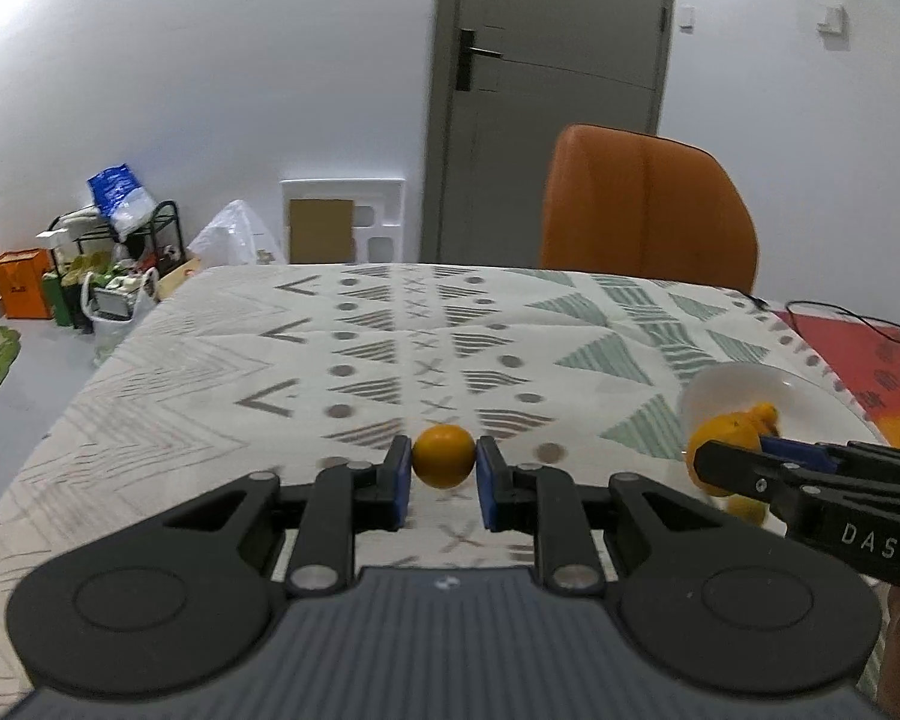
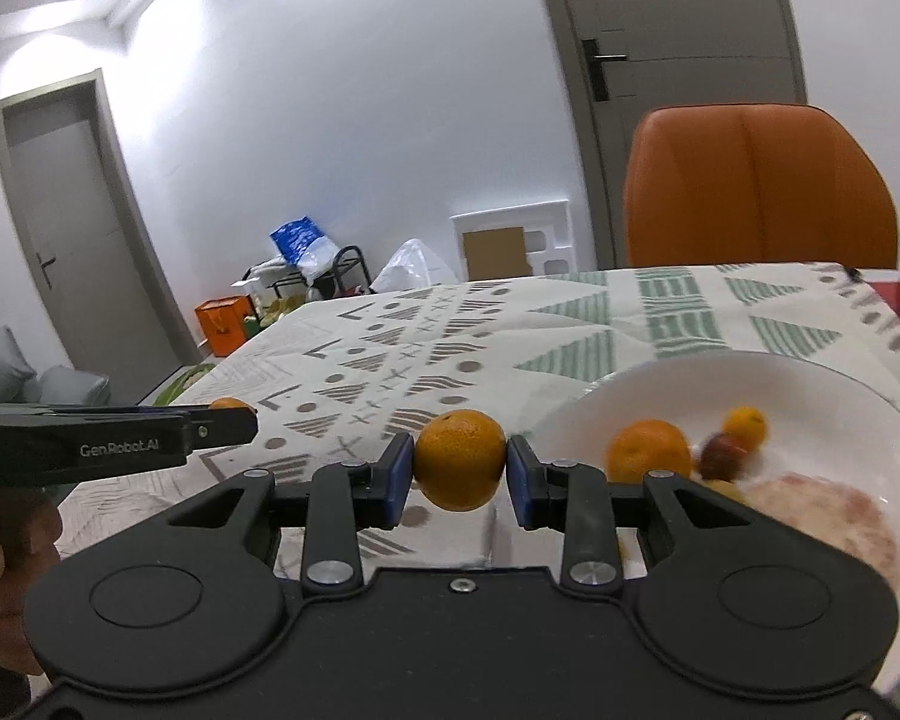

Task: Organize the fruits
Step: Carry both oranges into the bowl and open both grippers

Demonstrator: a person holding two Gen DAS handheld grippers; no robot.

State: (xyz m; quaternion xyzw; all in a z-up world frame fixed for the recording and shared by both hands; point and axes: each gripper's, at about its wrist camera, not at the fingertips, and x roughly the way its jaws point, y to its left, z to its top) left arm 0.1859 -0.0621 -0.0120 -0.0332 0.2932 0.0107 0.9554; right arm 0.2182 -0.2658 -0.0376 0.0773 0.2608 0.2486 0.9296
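Note:
My left gripper (image 1: 444,471) is shut on a small round orange fruit (image 1: 443,455), held above the patterned tablecloth (image 1: 342,354). My right gripper (image 2: 459,471) is shut on a larger mandarin (image 2: 459,459), just left of a white bowl (image 2: 810,384). Inside that bowl lie another mandarin (image 2: 649,450), a small orange fruit (image 2: 745,425), a dark red fruit (image 2: 721,457) and a pinkish round fruit (image 2: 822,510). In the left wrist view the right gripper (image 1: 714,465) shows at the right with its mandarin (image 1: 723,435), in front of the bowl (image 1: 750,381). The left gripper (image 2: 252,420) shows at the left of the right wrist view.
An orange chair (image 1: 648,204) stands behind the table's far edge. A red mat (image 1: 852,348) with a black cable (image 1: 840,312) lies at the table's right side. Bags, a rack and boxes (image 1: 102,264) crowd the floor at the left. A person's hand (image 2: 6,546) grips the left tool.

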